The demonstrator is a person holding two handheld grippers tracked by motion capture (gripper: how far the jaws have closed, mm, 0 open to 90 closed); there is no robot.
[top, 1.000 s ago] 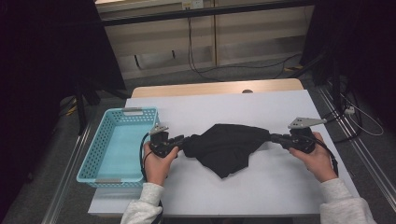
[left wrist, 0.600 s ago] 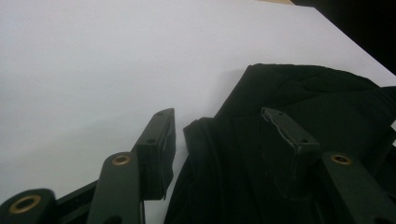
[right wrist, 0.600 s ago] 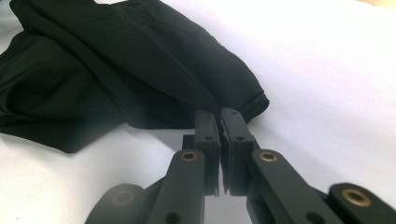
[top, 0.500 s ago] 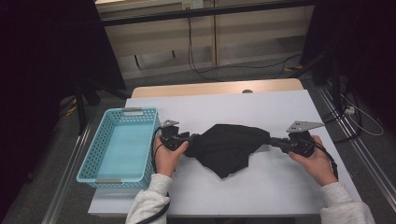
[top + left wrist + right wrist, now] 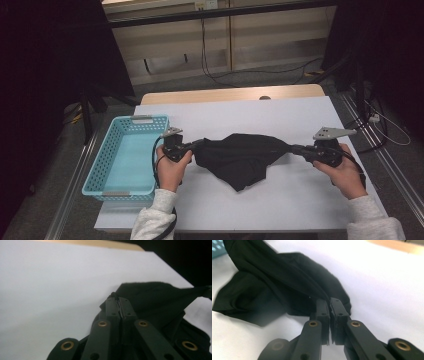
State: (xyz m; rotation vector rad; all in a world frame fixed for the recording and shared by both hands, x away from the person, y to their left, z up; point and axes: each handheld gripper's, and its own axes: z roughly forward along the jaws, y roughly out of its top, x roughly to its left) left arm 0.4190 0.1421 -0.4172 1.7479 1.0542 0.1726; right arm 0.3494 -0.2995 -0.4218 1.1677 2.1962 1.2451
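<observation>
Two ends of a crumpled black cloth garment (image 5: 242, 157) are clamped, the left gripper (image 5: 192, 146) having just closed, the right gripper (image 5: 295, 148) shut.

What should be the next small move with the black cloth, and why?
Probably lift both grippers together and carry the black cloth toward the blue basket. The left gripper, whose jaws have just been closing, and the right gripper each pinch an end, and the cloth hangs stretched between them over the white table.
</observation>
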